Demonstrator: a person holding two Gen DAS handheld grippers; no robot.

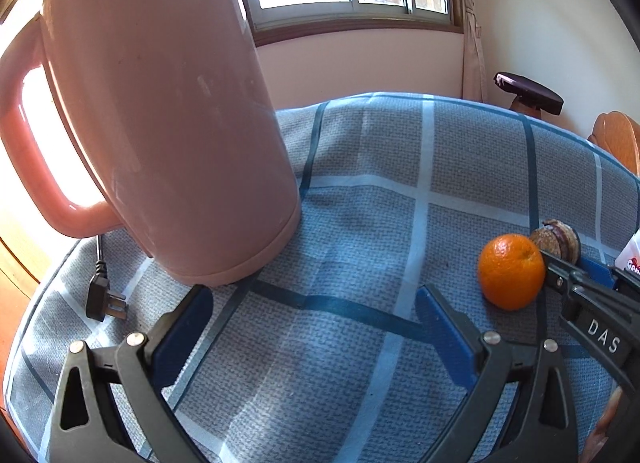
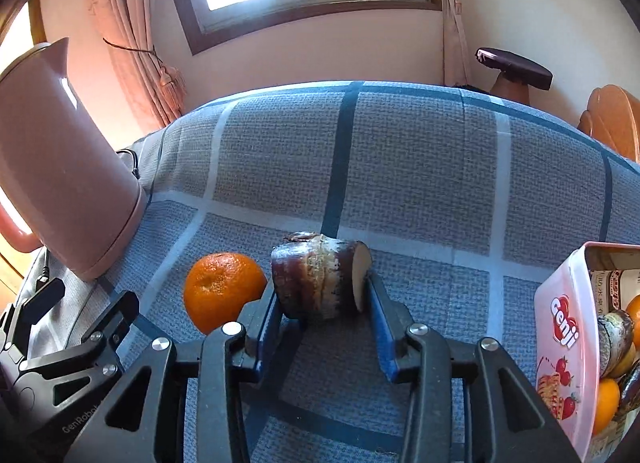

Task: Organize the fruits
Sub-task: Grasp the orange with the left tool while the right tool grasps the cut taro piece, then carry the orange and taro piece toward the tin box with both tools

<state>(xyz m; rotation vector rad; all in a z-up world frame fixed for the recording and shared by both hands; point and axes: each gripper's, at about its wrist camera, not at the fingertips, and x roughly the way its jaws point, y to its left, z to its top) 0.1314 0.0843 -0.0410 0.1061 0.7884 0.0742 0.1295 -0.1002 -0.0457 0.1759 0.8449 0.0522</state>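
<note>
My right claw (image 2: pixel 326 303) is closing around the cane stub (image 2: pixel 320 277) on the blue checked tabletop (image 2: pixel 420 167).

I am in the pick-up step: the two blue pads (image 2: pixel 380 319) are sitting on either flank of the purple-brown stub, the right one touching its pale cut face, the left one at its dark skin, so I am judging it as gripped or all but gripped. The orange (image 2: pixel 222 291) is lying just beside it on the left, touching nothing I hold. My left claw (image 1: pixel 314 327) is hanging released over bare cloth near the pink kettle (image 1: pixel 160 111), grasping nothing. The box (image 2: pixel 568 335) at the right is already holding oranges and dark stubs, so next I am expecting to lift cleanly, without nudging the orange, swing right, and clear its rim before letting go.
</note>
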